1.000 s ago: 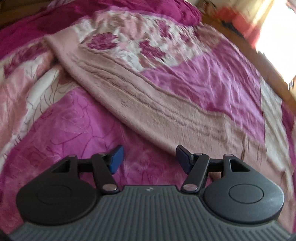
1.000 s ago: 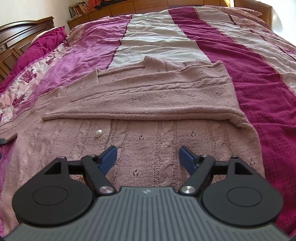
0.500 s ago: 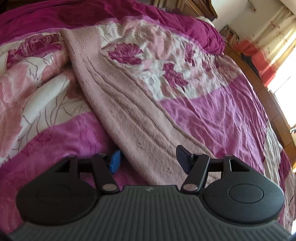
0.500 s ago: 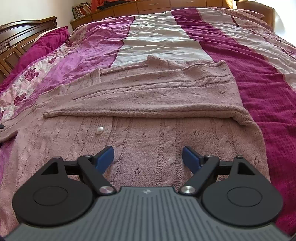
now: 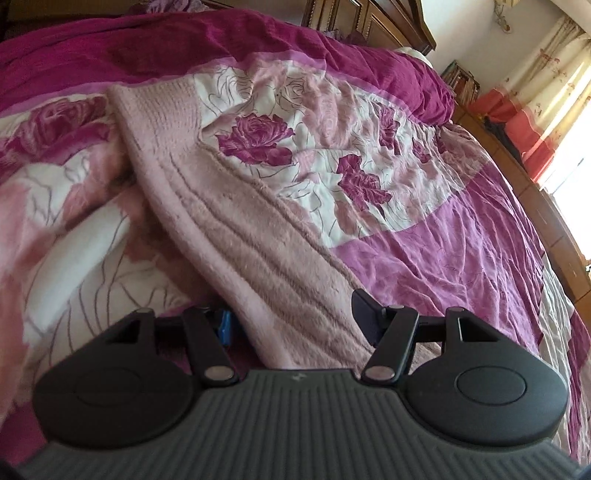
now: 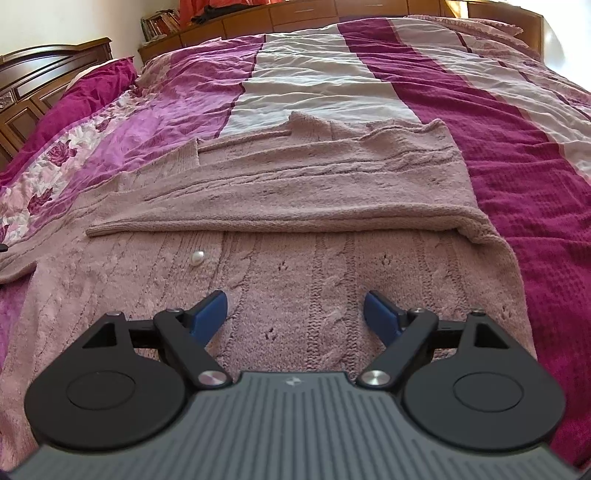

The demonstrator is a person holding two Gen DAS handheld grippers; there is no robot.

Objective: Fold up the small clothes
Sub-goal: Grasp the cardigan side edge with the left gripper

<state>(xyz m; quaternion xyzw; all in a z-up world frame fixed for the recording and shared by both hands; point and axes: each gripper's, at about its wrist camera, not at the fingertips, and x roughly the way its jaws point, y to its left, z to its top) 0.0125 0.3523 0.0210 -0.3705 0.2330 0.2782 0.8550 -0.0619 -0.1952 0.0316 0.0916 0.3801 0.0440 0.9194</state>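
A dusty-pink knitted cardigan (image 6: 295, 192) lies flat on the bed, its far part folded over the body along a straight edge, with a pearl button (image 6: 197, 257) below that fold. My right gripper (image 6: 294, 301) hovers open just over the cardigan's near body, nothing between its blue pads. In the left wrist view one long sleeve (image 5: 229, 206) runs from its ribbed cuff (image 5: 155, 107) down toward me. My left gripper (image 5: 291, 312) is open astride that sleeve. Its left pad (image 5: 224, 325) is tucked under the sleeve's edge and half hidden; the right pad is beside the cloth.
The bedspread (image 6: 535, 184) has magenta, white and rose-print panels and is wrinkled. A dark wooden headboard (image 5: 369, 22) stands at the far end. A wooden bed frame (image 5: 546, 229), bookshelves and bright curtained windows lie beyond the bed's far side.
The left gripper has swung over to the sleeve, which now lies between its fingers with the left pad under its edge. The right gripper has stayed put, its jaws slightly wider.
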